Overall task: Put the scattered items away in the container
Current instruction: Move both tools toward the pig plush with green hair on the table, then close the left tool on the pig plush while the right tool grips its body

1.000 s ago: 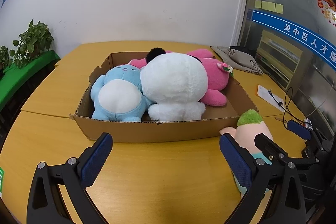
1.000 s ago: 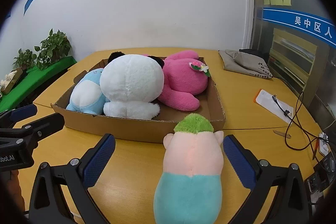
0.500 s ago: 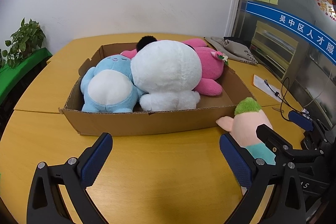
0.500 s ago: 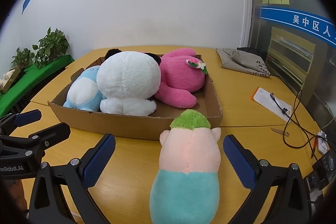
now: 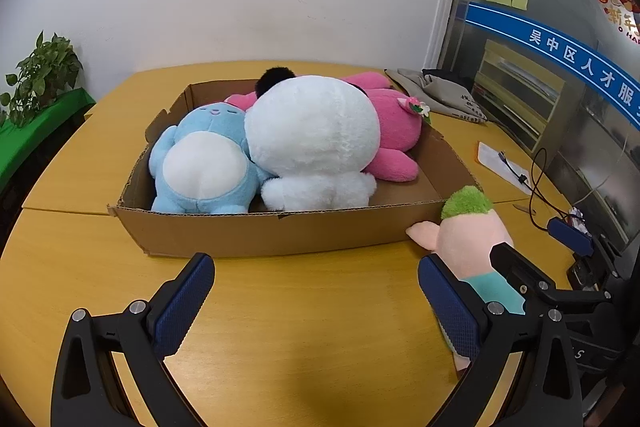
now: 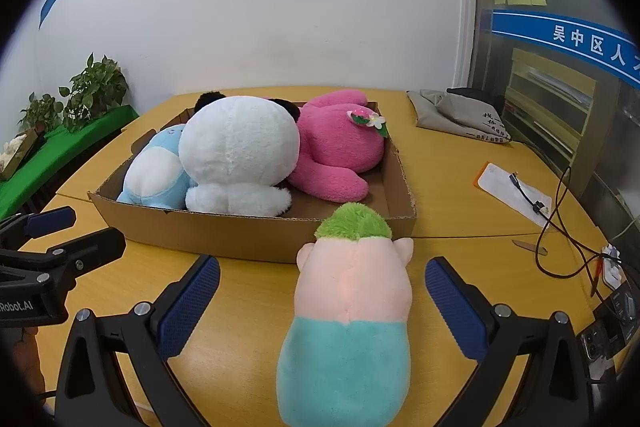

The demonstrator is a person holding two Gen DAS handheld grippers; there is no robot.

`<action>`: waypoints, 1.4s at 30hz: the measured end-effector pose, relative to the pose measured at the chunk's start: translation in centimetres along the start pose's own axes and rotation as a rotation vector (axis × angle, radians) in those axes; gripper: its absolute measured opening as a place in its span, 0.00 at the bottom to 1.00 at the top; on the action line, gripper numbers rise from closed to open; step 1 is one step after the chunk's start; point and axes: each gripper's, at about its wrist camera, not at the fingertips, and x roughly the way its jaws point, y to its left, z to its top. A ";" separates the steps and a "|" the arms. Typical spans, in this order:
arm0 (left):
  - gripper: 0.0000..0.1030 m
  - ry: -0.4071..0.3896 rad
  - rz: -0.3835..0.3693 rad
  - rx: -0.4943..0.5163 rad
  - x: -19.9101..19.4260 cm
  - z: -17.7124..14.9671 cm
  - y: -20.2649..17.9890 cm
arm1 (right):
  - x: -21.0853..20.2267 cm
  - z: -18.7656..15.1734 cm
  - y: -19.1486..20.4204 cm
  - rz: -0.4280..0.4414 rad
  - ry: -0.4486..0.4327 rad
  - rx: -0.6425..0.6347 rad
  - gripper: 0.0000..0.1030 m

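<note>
**Green-haired plush outside box, both claws open**

The green-haired plush (image 6: 352, 311) lies on the counter (image 6: 248, 307) against the cardboard box (image 6: 240, 231), unmoved. My left claw (image 5: 316, 303) has edged closer to the box, wide open, empty. My right claw (image 6: 322, 303) straddles the plush, pads clear of it.

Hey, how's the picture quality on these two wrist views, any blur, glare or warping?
Left wrist: sharp, even light, fisheye bows the table edge; soft shadow under the cardboard box. Right wrist: black vignette corners, green-haired plush looms large but in focus; no glare.
</note>
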 end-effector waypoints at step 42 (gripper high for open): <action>0.76 0.092 -0.423 0.224 5.6 12.2 -11.8 | -1.5 -1.2 -3.8 0.306 -0.161 0.009 0.67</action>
